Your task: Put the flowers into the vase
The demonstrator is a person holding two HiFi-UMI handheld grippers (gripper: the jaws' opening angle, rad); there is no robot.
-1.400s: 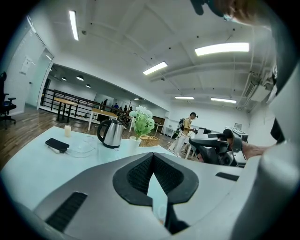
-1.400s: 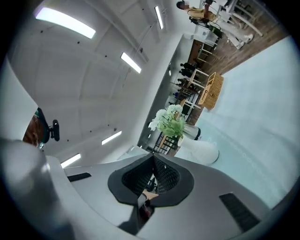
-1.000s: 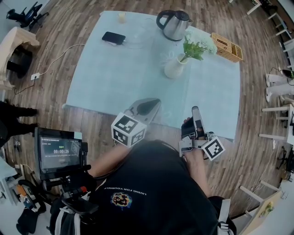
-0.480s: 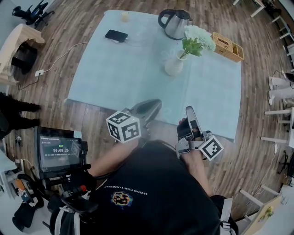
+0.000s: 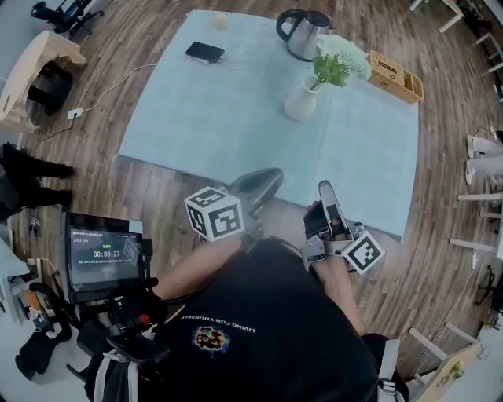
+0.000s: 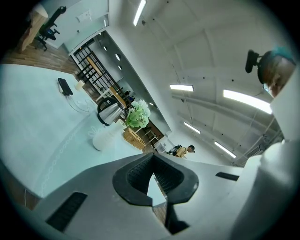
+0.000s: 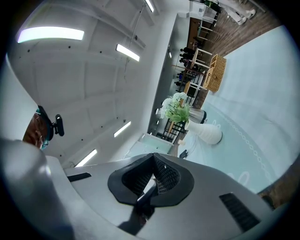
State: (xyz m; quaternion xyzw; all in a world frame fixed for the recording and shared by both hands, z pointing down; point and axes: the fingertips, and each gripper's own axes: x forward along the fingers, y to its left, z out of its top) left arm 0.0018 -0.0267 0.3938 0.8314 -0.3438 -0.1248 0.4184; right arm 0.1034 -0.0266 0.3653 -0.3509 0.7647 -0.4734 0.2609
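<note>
Both claws sit close in front of me at the near edge of the bench (image 5: 157, 110), which is covered by a pale blue-green cloth. The left claw (image 5: 263, 179) is closed: in its own view the pads (image 6: 138, 176) meet at the tips with nothing between them. The right claw (image 5: 326, 192) is closed too, and its ribbed pads (image 7: 166, 176) are pressed together and empty. Each claw carries its marker cube low in the head view, the left cube (image 5: 214, 213) beside my arm and the right cube (image 5: 363, 253) over my hand.

The flowers (image 5: 339, 61), white blooms over green leaves, already stand in the white vase (image 5: 301, 102). The vase is upright on the far right part of the cloth, well apart from both claws. Just behind it is a steel electric kettle (image 5: 305, 33), and to its right a wicker basket (image 5: 395, 77) sits near the bench corner. A black phone (image 5: 204, 52) lies flat on the far left of the cloth, with a small cup (image 5: 221, 20) beyond it at the far edge.

From the left claw view, vase (image 6: 101, 139) and flowers (image 6: 137, 116) show ahead and to the left. From the right claw view they show ahead, slightly right (image 7: 208, 132) (image 7: 177, 108).
</note>
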